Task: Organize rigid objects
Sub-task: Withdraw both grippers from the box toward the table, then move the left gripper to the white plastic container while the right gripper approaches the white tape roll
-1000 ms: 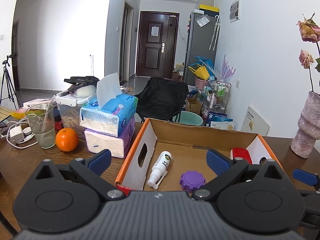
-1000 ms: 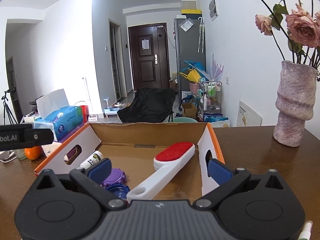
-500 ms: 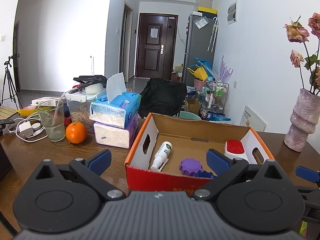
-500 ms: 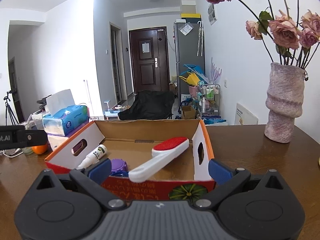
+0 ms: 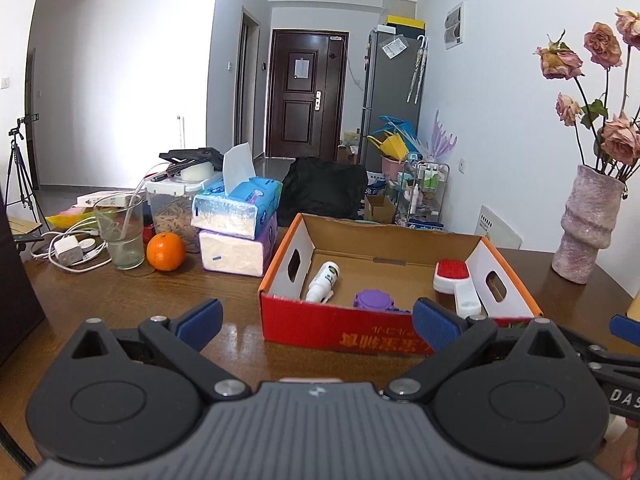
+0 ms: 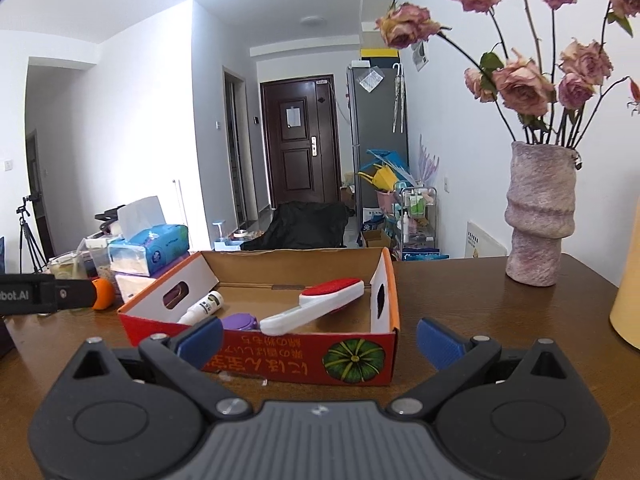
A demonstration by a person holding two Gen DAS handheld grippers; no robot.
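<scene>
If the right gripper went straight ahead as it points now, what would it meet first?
Most likely the red printed front wall of the cardboard box, which lies between the open right gripper fingers; depth is uncertain.

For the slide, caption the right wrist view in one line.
Open right tool facing a red cardboard box holding a red-and-white lint brush, white spray bottle and purple round lid.

Dark wooden table: cardboard box sits mid-table, orange, glass and tissue packs left of it, vase right.
</scene>
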